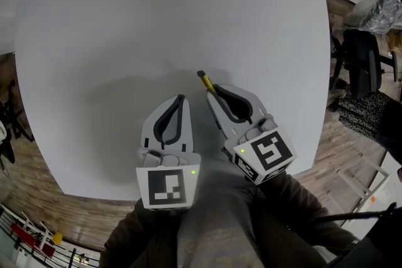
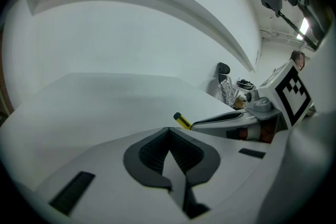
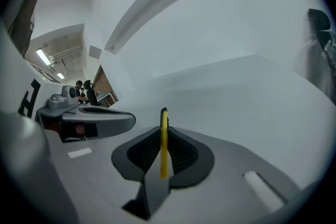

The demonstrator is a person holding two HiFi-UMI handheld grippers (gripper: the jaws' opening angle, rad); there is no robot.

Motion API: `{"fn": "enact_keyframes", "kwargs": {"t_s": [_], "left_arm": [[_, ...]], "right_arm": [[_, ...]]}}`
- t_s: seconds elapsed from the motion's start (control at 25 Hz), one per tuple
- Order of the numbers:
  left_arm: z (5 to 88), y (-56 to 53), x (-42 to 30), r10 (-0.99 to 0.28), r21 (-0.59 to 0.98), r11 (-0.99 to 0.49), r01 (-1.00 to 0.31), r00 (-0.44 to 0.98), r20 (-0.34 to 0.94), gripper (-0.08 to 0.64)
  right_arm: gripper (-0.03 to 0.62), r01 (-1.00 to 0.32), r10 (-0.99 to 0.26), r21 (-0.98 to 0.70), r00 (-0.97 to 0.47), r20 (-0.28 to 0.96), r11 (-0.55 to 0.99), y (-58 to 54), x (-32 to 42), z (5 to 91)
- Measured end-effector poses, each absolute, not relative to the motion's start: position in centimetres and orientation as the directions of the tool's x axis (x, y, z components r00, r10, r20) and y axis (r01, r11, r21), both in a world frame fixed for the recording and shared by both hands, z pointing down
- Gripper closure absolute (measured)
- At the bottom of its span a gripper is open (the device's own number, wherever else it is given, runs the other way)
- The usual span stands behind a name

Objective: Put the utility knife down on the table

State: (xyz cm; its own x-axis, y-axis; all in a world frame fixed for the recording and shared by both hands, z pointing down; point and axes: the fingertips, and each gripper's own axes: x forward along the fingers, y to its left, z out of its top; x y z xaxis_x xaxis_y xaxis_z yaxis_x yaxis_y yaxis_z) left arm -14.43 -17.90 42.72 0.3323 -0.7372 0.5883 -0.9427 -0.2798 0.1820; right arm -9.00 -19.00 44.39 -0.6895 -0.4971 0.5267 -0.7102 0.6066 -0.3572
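Observation:
A yellow utility knife (image 1: 205, 81) with a black end sticks out past the tips of my right gripper (image 1: 213, 96), whose jaws are shut on it over the white table (image 1: 169, 22). In the right gripper view the utility knife (image 3: 164, 141) stands as a thin yellow strip pinched between the dark pads, with the right gripper (image 3: 163, 131) just above the table. My left gripper (image 1: 181, 99) rests beside it to the left, jaws shut with nothing between them; in the left gripper view the left gripper (image 2: 169, 134) shows closed, and the utility knife (image 2: 182, 121) pokes from the right gripper at the right.
The white table has a rounded near edge (image 1: 81, 194) by my lap and a right edge (image 1: 325, 72). A black chair (image 1: 364, 63) and a dark mat (image 1: 363, 113) stand on the wooden floor to the right.

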Motion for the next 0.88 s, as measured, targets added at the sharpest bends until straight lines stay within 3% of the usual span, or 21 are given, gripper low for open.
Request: {"fn": "enact_keyframes", "kwargs": {"t_s": [0.88], "left_arm": [[42.4, -18.1, -13.5, -0.739, 0.181, -0.28, -0.943, 0.332, 0.586, 0.558]], "right_arm": [[0.528, -0.713, -0.495, -0.346, -0.684, 0.536, 0.61, -19.3, -8.2, 44.6]]}}
